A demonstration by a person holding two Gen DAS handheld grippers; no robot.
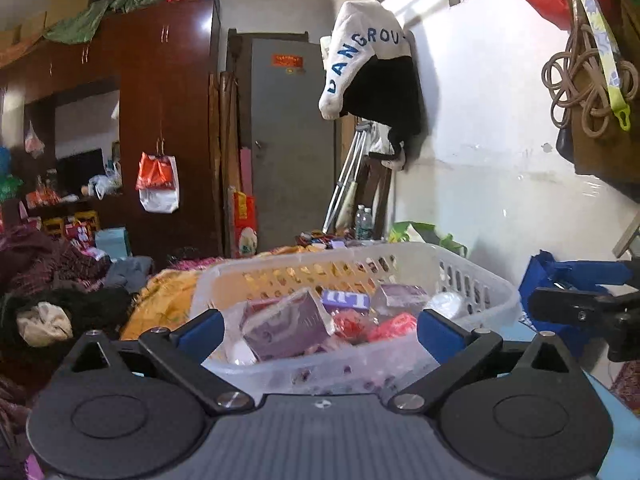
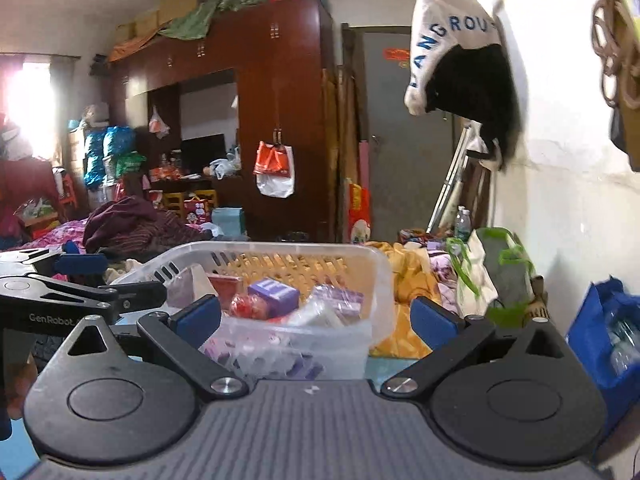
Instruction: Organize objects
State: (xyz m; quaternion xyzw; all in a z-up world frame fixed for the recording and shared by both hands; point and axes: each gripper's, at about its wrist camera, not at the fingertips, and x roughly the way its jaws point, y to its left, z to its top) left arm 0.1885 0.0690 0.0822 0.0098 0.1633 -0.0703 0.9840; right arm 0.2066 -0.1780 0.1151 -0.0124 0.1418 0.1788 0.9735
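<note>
Facing the bed, I had both sets of fingers spread wide and gripping nothing.
Left gripper (image 1: 318, 330): released, its blue pads standing either side of the near rim of the basket, no pad pressing on anything.
Basket (image 1: 472, 276): white slotted plastic, sitting on the yellow cloth (image 1: 168, 300) just ahead of me; I judged it light but bendy at the rim, so a pinch on the near wall would flex it.
Purple box (image 1: 288, 326): lay tilted in the near left of the basket; stiff card under a shiny wrap, I guessed, so slippery, best taken across its short sides.
Red packets (image 1: 372, 326): just right of the box, soft and crinkly by the look, easy to crush.
Right gripper (image 2: 316, 316): also released, empty, aimed at the basket's right corner (image 2: 376, 280).
Blue bag (image 2: 600, 332): far right, near the wall, limp cloth.
</note>
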